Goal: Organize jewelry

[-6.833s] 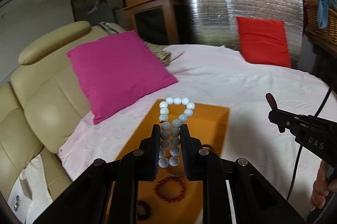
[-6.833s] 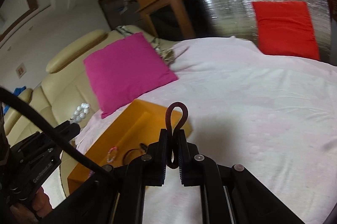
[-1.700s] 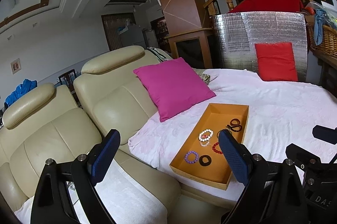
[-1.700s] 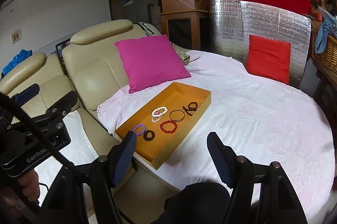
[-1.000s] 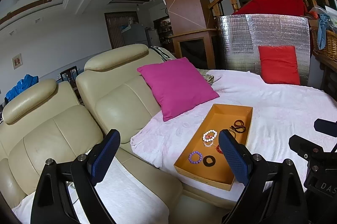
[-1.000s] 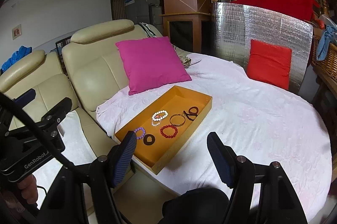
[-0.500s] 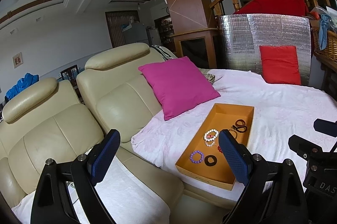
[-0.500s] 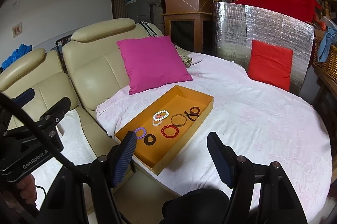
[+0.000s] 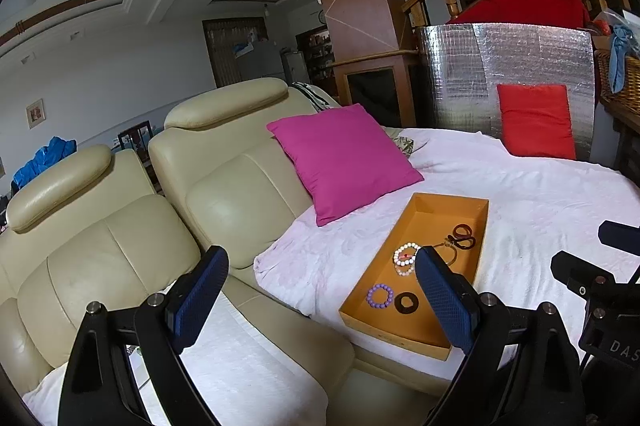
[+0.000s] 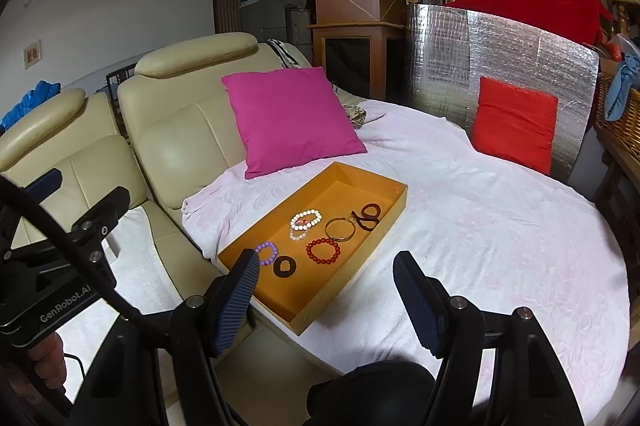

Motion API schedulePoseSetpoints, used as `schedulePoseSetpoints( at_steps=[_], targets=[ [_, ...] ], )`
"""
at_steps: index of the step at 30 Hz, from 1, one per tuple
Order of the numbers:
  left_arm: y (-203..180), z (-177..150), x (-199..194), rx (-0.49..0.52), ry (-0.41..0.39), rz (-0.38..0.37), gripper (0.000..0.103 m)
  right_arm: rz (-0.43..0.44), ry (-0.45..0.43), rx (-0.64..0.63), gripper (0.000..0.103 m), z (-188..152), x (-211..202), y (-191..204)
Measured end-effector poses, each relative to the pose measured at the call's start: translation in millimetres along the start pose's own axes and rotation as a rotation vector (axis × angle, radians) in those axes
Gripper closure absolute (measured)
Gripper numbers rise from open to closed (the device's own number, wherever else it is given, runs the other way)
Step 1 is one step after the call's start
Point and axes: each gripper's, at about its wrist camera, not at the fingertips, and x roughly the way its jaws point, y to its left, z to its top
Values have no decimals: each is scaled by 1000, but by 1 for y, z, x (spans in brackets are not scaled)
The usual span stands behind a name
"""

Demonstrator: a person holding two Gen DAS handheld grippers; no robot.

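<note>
Both grippers, left gripper [image 9: 320, 290] and right gripper [image 10: 322, 288], are wide open and empty now, pulled back from the bed. The bracelets [image 10: 316, 236] all lie in the orange tray [image 10: 384, 222]. The job looks done.

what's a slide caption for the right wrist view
Open right hand-held gripper above shallow orange tray of beaded bracelets.

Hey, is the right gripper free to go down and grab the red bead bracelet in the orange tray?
Probably yes: the right gripper is open and empty, and the red bead bracelet lies uncovered in the orange tray, apart from its neighbours.
</note>
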Motion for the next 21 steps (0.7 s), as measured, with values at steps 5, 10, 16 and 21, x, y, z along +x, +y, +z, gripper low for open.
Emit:
schedulePoseSetpoints(
  at_steps=[5,10,16,21],
  targets=[
    [4,-2,3,-8,7,6,9,-1,0,-8,30,2,3,3],
    [10,-3,6,-16,10,11,9,-3,5,-13,30,3,8,6],
    [13,-5,10,-23,17,9,9,-2,13,-23,30,3,12,10],
    [14,-5,13,-22,22,12,9,-1,16,-25,30,4,14,12]
  ],
)
